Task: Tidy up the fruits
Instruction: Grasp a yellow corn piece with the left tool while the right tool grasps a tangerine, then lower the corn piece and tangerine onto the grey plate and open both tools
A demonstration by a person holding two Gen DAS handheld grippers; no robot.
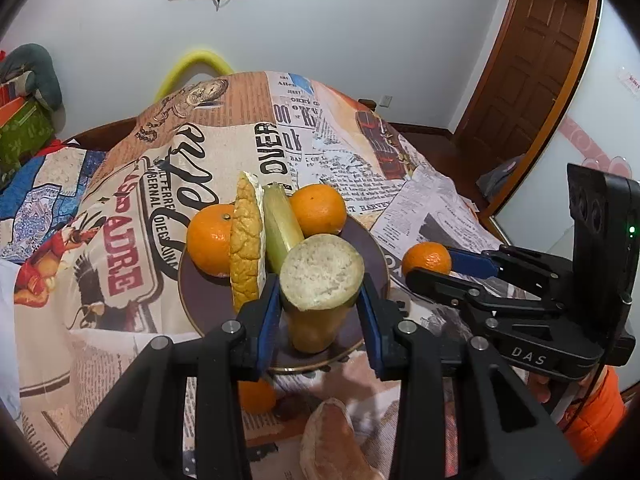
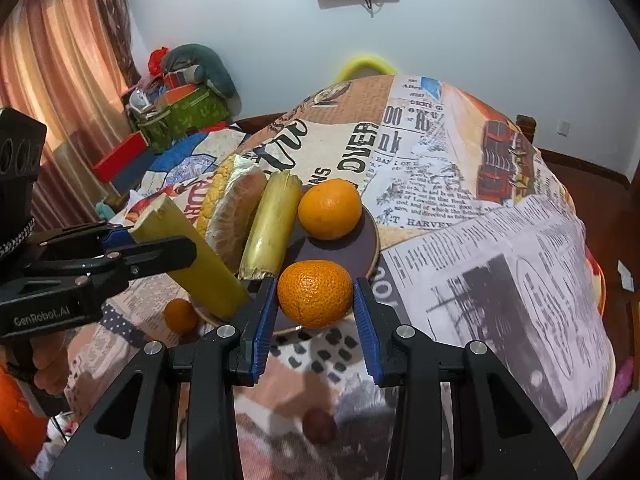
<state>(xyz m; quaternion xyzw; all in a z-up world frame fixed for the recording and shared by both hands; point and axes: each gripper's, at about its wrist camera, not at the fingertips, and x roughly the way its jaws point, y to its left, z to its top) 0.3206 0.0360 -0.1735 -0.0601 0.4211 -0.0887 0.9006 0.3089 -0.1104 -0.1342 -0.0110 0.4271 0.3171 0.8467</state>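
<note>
A dark plate (image 1: 208, 300) on the newspaper-print tablecloth holds two oranges (image 1: 210, 240) (image 1: 319, 209), a pomelo wedge (image 1: 247, 246) and a sugarcane piece (image 1: 280, 228). My left gripper (image 1: 318, 300) is shut on a second sugarcane piece (image 1: 320, 276), held tilted over the plate; it shows in the right wrist view (image 2: 188, 252). My right gripper (image 2: 316, 308) is shut on an orange (image 2: 315, 294) just above the plate's near rim (image 2: 374, 252); the left wrist view shows this orange (image 1: 427, 258) at the plate's right.
A small orange (image 2: 181, 315) lies on the cloth left of the plate. A pomelo segment (image 1: 332, 440) and a dark round fruit (image 2: 319, 426) lie near the table's front. Boxes and clutter (image 2: 180, 112) stand at the back left. A wooden door (image 1: 532, 60) is at the right.
</note>
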